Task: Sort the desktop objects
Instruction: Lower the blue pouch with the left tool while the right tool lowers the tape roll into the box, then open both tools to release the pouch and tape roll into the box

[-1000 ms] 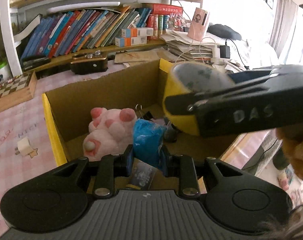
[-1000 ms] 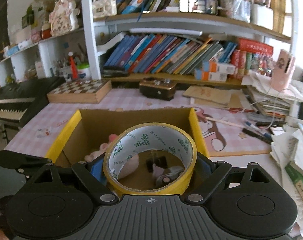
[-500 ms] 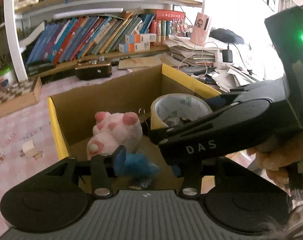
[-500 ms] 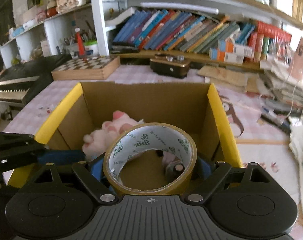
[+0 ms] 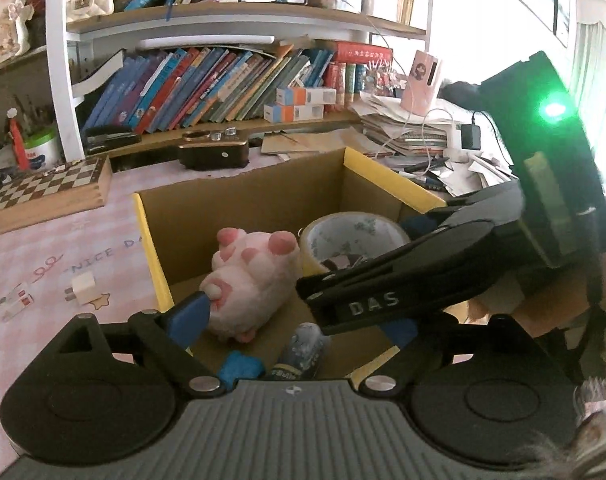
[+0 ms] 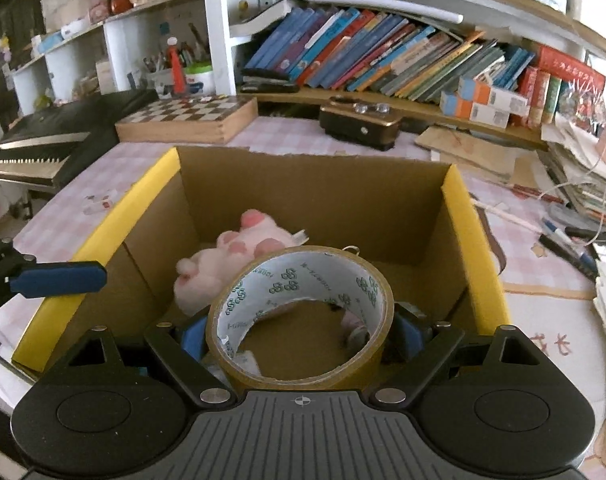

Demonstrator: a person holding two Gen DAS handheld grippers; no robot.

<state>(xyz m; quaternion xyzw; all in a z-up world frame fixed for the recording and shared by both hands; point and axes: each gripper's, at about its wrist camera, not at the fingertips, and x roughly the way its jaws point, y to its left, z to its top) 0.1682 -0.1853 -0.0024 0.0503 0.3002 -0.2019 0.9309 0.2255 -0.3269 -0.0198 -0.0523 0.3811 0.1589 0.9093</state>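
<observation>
A cardboard box (image 5: 147, 240) with yellow rims holds a pink plush toy (image 5: 251, 284). A blue packet (image 5: 239, 366) and a small bottle (image 5: 303, 352) lie on its floor near me. My left gripper (image 5: 295, 320) hangs over the box's near edge; its jaws are opening and nothing is between them. My right gripper (image 6: 301, 320) is shut on a brown tape roll (image 6: 303, 368), with a blue pad on each side, low inside the box (image 6: 131, 208) beside the plush toy (image 6: 223, 256). In the left wrist view the tape roll (image 5: 355, 236) shows behind the right gripper's black arm.
A wooden chessboard (image 5: 51, 188) and a white plug (image 5: 83, 288) lie left of the box on the pink tablecloth. A dark case (image 5: 215, 152) sits behind it, under shelves of books. Papers and cables (image 5: 407, 132) pile up at the right. A keyboard (image 6: 35, 148) stands far left.
My left gripper let go of the blue packet, which fell to the box floor, and its jaws spread wide. My right gripper carried the tape roll down into the box.
</observation>
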